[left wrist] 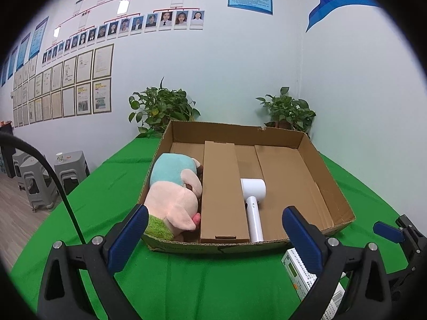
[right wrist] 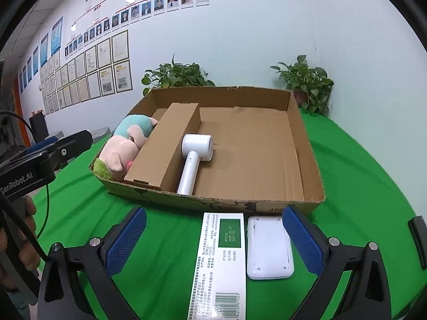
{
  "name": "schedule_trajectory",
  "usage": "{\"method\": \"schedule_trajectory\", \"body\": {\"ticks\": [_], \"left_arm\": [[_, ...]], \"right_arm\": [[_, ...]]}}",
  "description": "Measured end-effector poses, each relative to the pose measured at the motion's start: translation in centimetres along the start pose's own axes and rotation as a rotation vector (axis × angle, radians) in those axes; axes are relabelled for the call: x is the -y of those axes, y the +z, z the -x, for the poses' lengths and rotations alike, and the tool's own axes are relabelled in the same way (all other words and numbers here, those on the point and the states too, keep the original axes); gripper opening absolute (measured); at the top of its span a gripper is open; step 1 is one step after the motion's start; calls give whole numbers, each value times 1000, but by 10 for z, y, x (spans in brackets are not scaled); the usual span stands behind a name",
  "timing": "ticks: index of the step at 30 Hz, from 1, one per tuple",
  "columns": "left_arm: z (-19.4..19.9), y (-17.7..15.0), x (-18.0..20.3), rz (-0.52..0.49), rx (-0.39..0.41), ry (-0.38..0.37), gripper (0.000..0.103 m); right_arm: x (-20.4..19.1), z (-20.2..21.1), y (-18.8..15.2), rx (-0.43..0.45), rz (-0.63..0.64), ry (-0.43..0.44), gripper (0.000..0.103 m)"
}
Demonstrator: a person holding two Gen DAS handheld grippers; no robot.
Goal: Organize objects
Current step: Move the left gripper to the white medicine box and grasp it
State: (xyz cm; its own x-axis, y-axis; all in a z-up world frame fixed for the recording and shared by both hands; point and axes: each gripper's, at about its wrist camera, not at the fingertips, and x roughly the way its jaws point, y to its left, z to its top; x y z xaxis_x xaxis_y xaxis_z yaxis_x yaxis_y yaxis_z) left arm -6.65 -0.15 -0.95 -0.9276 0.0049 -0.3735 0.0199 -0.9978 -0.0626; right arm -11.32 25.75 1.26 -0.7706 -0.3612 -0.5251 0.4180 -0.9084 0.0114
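A shallow cardboard tray (left wrist: pixel 331 186) (right wrist: pixel 307 160) stands on the green table. In it lie a plush pig toy (left wrist: pixel 173 194) (right wrist: pixel 120 152), a long brown carton (left wrist: pixel 221 192) (right wrist: pixel 165 144) and a white hair dryer (left wrist: pixel 253 202) (right wrist: pixel 193 157). In front of the tray lie a white and green printed box (right wrist: pixel 222 264) (left wrist: pixel 299 272) and a flat white device (right wrist: pixel 268 248). My left gripper (left wrist: pixel 216 237) is open and empty before the tray. My right gripper (right wrist: pixel 213 242) is open, its jaws standing either side of the box and device.
Two potted plants (left wrist: pixel 160 106) (left wrist: pixel 288 112) stand behind the tray against the wall. Grey stools (left wrist: pixel 40 178) stand on the floor to the left. The left gripper's body (right wrist: pixel 40 160) shows at the left in the right wrist view.
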Motion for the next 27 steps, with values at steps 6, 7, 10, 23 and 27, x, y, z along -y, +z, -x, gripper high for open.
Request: {"method": "schedule_trajectory", "body": {"ticks": [6,7,10,23,27], "left_arm": [[0,0,4,-33,-11,-34,100],[-1,-1,5,-36,-21,-47,100],[-9,-4,8,-38,-65,-83,100],[-66,-74,14,106,-443,-345,100],[-74,-82,22,124,-477,-401,100]], "right_arm": [[0,-3,0,-2,-14,-10,103],[0,-4,0,-1,-12,-11,103],[3,-5,-4,-9,-18,7,103],[23,-14,-98,-265,-27,63,103],[28,-19,-106,-286,-73,59,102]]}}
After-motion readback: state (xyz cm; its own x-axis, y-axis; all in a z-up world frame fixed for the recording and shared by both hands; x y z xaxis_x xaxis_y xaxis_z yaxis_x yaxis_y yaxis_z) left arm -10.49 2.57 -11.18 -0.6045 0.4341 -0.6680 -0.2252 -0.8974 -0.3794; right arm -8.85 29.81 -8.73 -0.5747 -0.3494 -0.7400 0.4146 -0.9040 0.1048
